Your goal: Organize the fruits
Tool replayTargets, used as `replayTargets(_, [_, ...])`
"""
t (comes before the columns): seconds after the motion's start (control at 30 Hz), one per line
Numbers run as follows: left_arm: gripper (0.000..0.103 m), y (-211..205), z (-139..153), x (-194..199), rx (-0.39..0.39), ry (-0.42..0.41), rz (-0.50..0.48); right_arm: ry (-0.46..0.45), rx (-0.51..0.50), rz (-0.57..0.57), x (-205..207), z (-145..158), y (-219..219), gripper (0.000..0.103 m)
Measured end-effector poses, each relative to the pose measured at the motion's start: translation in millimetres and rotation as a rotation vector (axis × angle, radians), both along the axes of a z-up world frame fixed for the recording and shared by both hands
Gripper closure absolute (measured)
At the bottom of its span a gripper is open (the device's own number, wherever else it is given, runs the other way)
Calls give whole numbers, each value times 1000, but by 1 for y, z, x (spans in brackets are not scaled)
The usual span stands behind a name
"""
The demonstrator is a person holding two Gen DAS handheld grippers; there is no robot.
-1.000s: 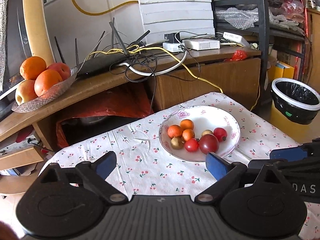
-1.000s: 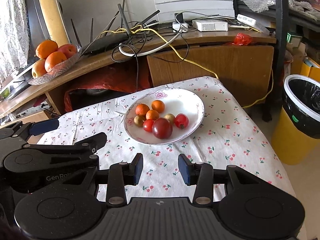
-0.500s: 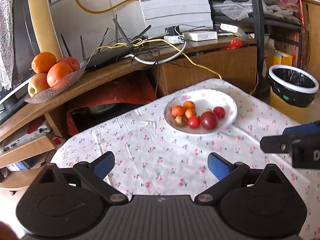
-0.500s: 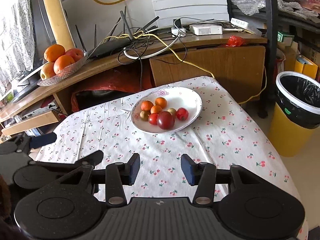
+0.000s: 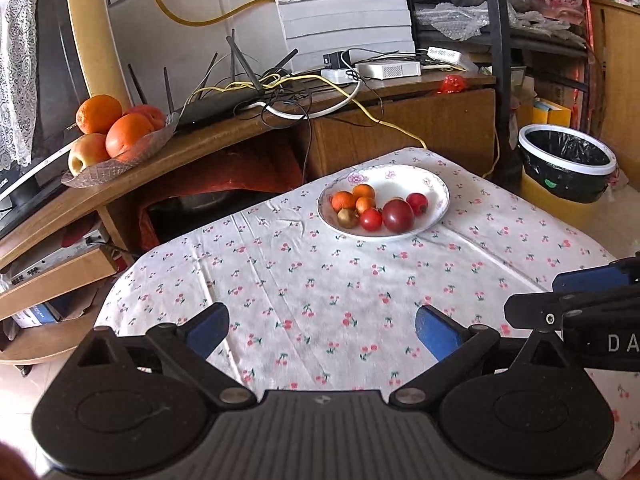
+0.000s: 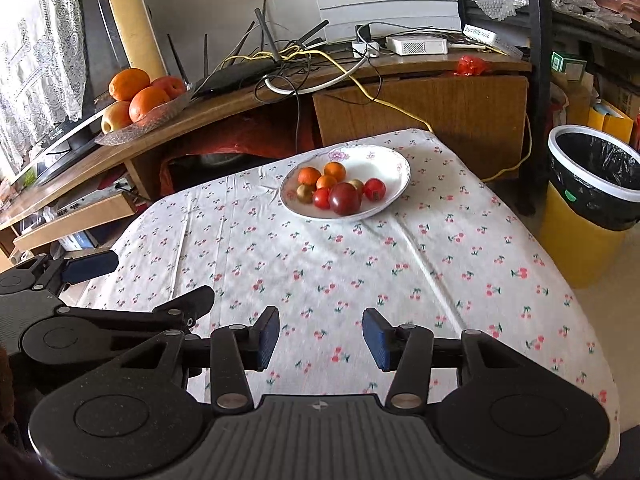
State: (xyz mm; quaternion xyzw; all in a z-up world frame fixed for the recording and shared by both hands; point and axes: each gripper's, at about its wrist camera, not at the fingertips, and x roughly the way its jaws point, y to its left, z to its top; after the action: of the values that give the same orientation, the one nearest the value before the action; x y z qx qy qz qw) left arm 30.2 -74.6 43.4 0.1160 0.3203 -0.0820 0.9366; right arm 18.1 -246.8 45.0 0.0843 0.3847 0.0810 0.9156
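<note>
From the left wrist we looked over a tabletop (image 5: 320,280) under a white cherry-print cloth, with a cluttered wooden shelf behind it carrying routers and tangled cables. The left gripper (image 5: 322,326) hung above the cloth with its blue pads spread wide and nothing between them. The white plate (image 5: 434,196) of small fruits (image 5: 374,210) lay well ahead of it and slightly to its right. A glass dish of oranges and apples (image 5: 116,132) stood far ahead to its left on the shelf. At the right edge part of the other tool showed the letters "DA", the rest cut off.

From the right wrist the same cloth filled the view, with a black-lined bin (image 6: 596,178) off to the right on the floor. The right gripper (image 6: 320,336) was empty too, its pads parted more narrowly, and the plate sat well ahead of it, almost straight on.

We judged the small fruits round and crowded, so a narrow or off-centre close could nudge one into its neighbours and roll it over the shallow rim. The loose cloth might also drag the plate if a finger caught it.
</note>
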Motion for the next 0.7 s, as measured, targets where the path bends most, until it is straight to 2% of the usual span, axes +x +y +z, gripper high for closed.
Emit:
replayTargets(0.33, [0,6,-4,-26,4,26,16,22,-5,21,-29,-5,8,59])
replayTargets(0.7, [0,9,-7,-35,4,36,22,27,4,21,-32,-5,11,58])
